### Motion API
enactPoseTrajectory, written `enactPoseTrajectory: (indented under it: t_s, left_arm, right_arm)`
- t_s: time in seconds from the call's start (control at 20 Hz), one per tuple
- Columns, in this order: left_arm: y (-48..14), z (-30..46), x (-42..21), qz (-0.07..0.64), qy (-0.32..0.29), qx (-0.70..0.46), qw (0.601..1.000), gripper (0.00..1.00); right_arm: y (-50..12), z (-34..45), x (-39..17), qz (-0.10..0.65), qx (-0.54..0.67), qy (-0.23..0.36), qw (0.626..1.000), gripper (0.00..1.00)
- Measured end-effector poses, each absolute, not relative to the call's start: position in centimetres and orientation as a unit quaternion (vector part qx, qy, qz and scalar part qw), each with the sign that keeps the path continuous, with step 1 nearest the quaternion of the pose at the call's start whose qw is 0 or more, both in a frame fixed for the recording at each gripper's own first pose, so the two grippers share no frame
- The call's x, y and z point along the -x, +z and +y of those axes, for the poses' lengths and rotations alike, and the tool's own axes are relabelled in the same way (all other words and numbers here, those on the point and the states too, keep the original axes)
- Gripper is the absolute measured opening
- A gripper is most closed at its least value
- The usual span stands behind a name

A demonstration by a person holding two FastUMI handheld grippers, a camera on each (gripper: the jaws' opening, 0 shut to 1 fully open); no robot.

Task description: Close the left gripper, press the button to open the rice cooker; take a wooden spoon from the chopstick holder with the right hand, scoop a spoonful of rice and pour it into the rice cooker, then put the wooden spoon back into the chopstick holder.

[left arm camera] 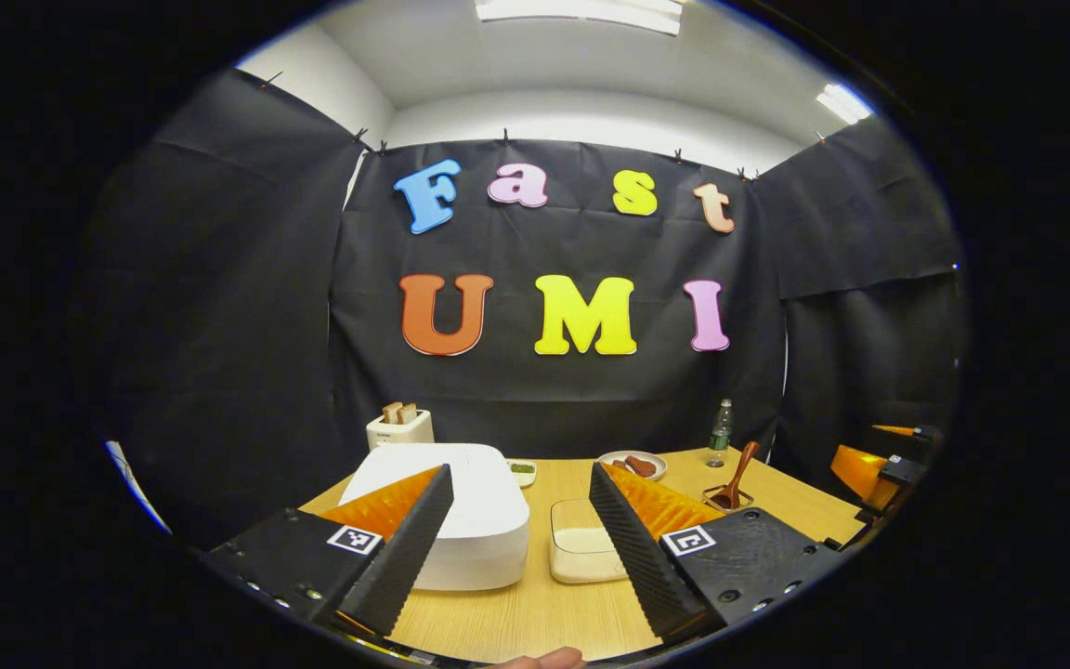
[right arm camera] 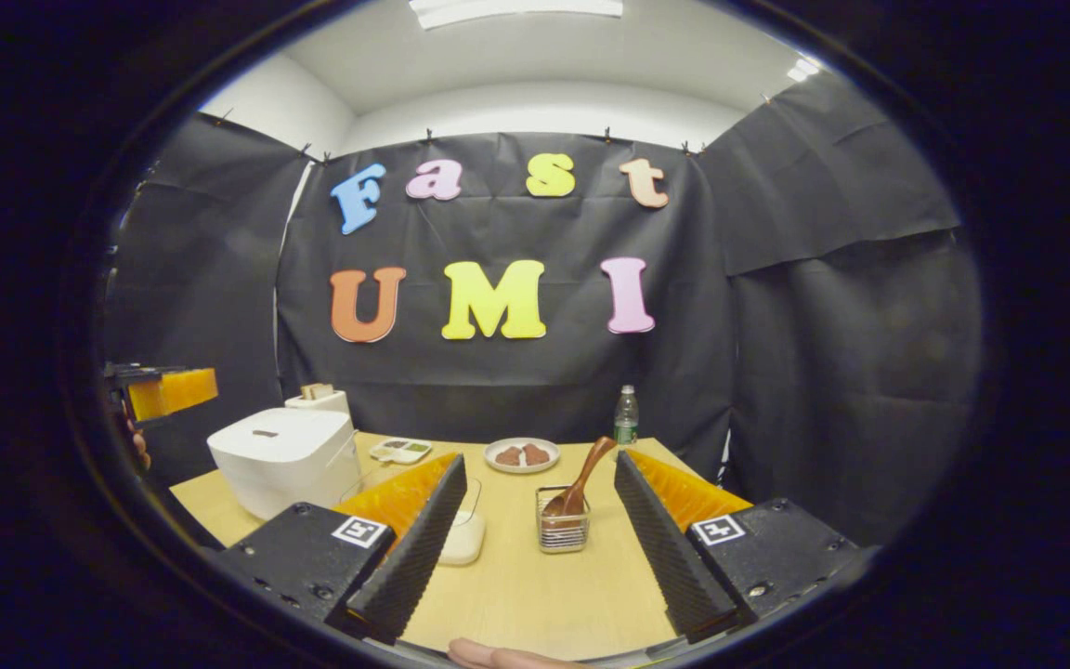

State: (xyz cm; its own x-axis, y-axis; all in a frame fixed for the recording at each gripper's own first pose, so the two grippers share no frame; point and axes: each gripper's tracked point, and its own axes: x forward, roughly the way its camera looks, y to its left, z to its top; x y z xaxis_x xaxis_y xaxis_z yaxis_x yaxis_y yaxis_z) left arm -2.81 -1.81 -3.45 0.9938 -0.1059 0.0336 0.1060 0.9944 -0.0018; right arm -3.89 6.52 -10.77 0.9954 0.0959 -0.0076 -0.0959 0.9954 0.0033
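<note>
Over the near edge of the desk [left arm camera: 535,613] both tools hang with nothing in them: the left tool [left arm camera: 521,544] has its jaws spread wide, and the right tool [right arm camera: 540,548] is just as released. Sitting toward the desk's left side is the white rice cooker [left arm camera: 461,516], lid down, framed right behind the left tool's fingers. Beside it lies a clear container of rice [left arm camera: 581,548], and further toward the right edge stands the chopstick holder [right arm camera: 563,530] with the wooden spoon [right arm camera: 581,478] leaning out of it, dead ahead between the right tool's fingers. Now, the danger as I read it: the left tool is meant to clench before it presses, and going in with jaws spread could straddle or miss the button, or shove the cooker along the desk. I can't make out the button clearly from here, so aim is a worry too. On the right, the spoon's handle tilts, so a careless pinch could tip the light holder over or knock the rice container sitting close by.
</note>
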Motion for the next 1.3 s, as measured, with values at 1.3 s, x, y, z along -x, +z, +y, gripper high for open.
enactPoseTrajectory:
  t_s: [1.3]
  left_arm:
    - [-3.6, -4.7, 7.7, -0.029, -0.097, -0.003, 0.995, 0.94]
  right_arm:
    - [-8.9, 3.9, 5.5, -0.034, 0.003, 0.015, 0.999, 1.00]
